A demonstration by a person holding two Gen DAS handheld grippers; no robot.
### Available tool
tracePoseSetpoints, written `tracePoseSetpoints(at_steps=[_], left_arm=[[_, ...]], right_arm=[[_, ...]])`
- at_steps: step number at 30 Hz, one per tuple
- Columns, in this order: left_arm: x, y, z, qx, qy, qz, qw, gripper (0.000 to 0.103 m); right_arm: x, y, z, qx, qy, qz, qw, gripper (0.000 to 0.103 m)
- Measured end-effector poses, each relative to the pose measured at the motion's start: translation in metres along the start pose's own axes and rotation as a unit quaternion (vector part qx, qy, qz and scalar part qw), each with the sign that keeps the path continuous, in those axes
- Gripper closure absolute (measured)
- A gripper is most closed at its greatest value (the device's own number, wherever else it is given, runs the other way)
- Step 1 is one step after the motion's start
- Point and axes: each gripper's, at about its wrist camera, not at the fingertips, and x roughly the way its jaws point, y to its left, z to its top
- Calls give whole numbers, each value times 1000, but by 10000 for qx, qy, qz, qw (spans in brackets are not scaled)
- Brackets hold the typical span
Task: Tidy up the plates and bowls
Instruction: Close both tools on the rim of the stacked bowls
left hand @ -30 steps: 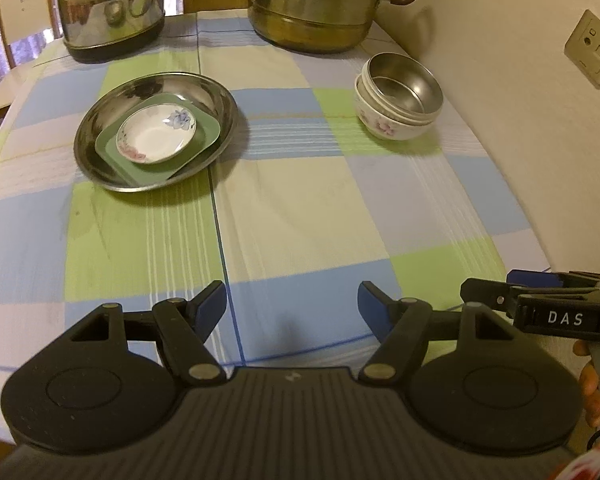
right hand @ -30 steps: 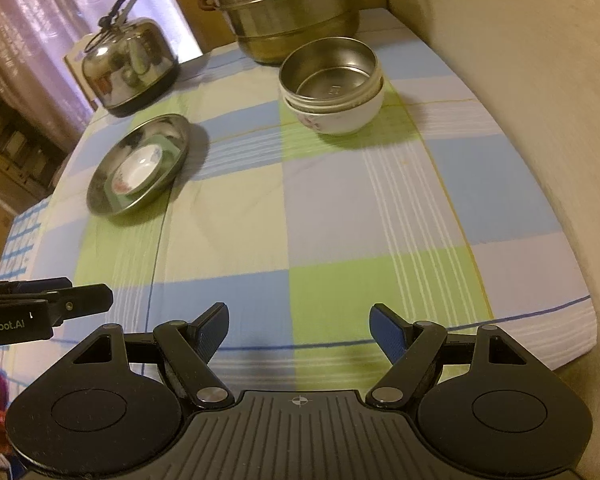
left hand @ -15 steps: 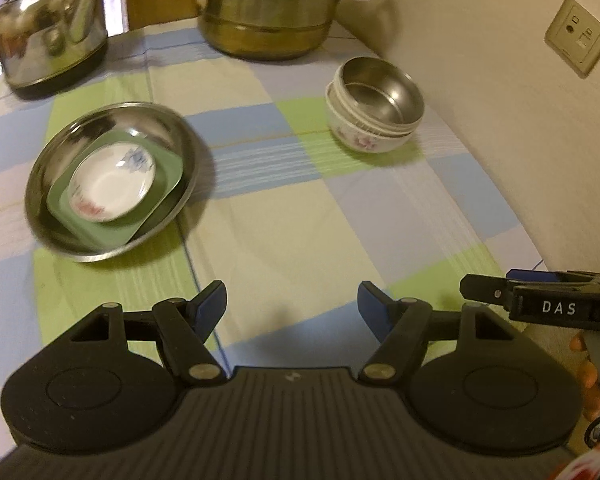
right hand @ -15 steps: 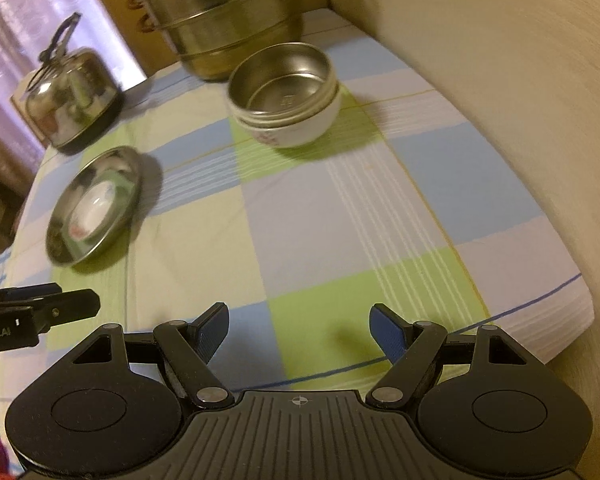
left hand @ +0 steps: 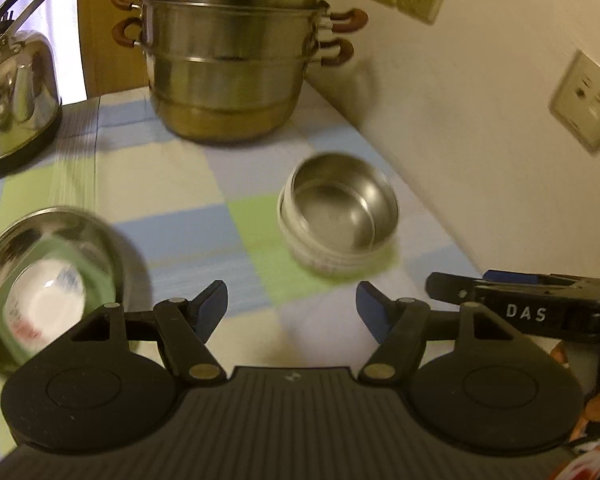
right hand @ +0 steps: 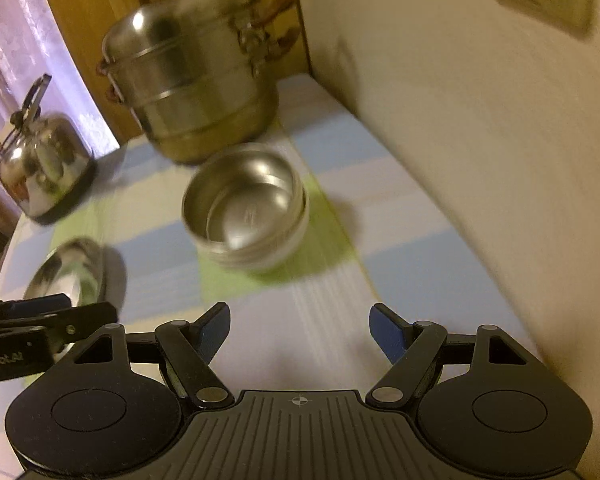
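A steel bowl [left hand: 340, 208] is nested on top of a white flowered bowl [left hand: 320, 258] near the wall; the right wrist view shows the same steel bowl [right hand: 244, 204] and white bowl [right hand: 290, 248]. At the left, a wide steel plate [left hand: 100, 232] holds a green square plate [left hand: 96, 264] and a small white dish [left hand: 44, 300]. My left gripper [left hand: 290, 292] hovers short of the bowl stack, its jaws closing with nothing between them. My right gripper [right hand: 299, 312] is open and empty, also just short of the stack. Both views are motion-blurred.
A large steel steamer pot [left hand: 228, 60] stands at the back of the checked tablecloth [left hand: 172, 176], with a kettle [left hand: 12, 96] at the back left. The wall [left hand: 480, 140] with sockets runs along the table's right edge. A person's fingers [left hand: 596, 412] hold the right gripper.
Both grippers have moved forward across the table toward the bowl stack, which now looms larger. The steel plate has slid to the lower left of both views.
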Motion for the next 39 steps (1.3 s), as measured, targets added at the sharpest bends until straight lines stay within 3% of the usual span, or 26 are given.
tracePoseSetpoints(at_steps=[7,15,26,30,39], left_arm=[[47,-6,28,-317,-53,217,9992,47],[88,-6,41,-530,116,437,9976,55],[121,-5,47,-624,477,542,9954,77],[126,-3,46,-698,506,530,9949,83],[117,7,39,-771,504,602,9939,83]], right_arm=[[43,-11,42,-207,-49,219,9995,28],[90,-18,65,-391,228,451,9980,48],[125,-22,75,-500,597,651,9948,77],[128,-23,77,-542,654,648,9943,80],[128,-10,78,-675,861,648,9919,81]])
